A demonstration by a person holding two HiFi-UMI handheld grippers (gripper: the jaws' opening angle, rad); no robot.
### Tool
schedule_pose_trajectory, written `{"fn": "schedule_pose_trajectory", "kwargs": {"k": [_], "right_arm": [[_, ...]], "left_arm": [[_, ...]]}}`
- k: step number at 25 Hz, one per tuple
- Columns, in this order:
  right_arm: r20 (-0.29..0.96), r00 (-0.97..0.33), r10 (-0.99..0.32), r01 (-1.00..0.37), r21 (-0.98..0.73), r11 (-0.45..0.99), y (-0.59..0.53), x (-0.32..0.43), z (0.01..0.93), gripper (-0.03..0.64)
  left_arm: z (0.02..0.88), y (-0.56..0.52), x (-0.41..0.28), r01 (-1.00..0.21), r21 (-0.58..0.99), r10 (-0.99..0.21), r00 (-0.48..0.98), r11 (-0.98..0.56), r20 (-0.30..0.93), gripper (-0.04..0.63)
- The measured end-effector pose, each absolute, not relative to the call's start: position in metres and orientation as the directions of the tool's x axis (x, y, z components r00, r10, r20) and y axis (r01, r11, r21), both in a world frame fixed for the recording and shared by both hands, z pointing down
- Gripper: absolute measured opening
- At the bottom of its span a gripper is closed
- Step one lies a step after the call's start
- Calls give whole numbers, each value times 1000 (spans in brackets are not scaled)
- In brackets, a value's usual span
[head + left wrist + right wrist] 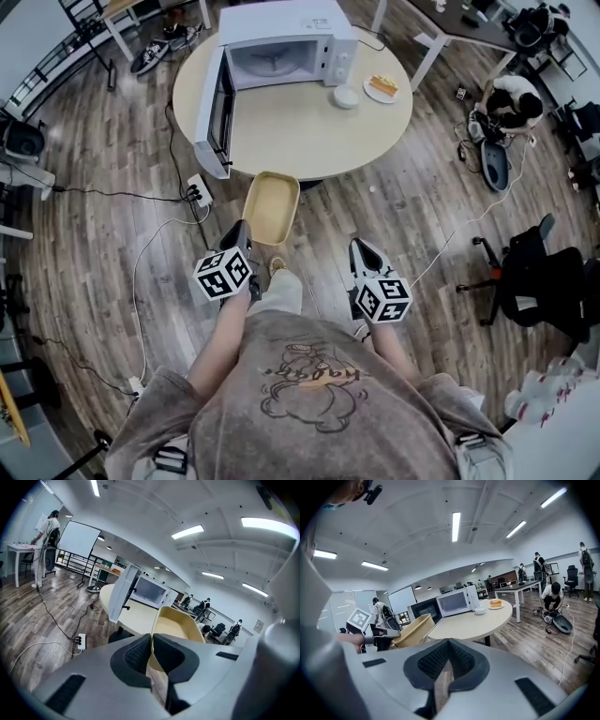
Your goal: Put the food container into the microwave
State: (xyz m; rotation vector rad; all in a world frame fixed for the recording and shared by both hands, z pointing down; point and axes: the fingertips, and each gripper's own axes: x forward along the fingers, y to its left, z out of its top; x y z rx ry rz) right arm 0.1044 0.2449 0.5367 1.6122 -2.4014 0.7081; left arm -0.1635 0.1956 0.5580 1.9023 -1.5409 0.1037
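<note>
A tan, empty food container [270, 206] is held out in front of me, short of the round table's near edge. My left gripper [242, 234] is shut on its near rim; in the left gripper view the container [177, 625] rises between the closed pads. The white microwave [286, 45] stands at the table's far side with its door [216, 112] swung open to the left, cavity empty. My right gripper [364, 255] hangs to the right, jaws shut on nothing. In the right gripper view the container [410, 631] and microwave [454, 603] are ahead left.
On the round table [300, 122] sit a small white bowl [346, 97] and a plate with cake [382, 88] right of the microwave. A power strip [199, 190] and cables lie on the wood floor at left. A person crouches at right [511, 101]; a black chair [544, 277] stands nearby.
</note>
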Motion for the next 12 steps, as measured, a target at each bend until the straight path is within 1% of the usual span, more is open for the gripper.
{"fn": "schedule_pose_trajectory", "kwargs": {"k": [12], "right_arm": [[379, -420, -824, -898, -302, 319, 118, 79, 523, 2]], "left_arm": [[548, 84, -173, -891, 445, -822, 318, -89, 473, 43]]}}
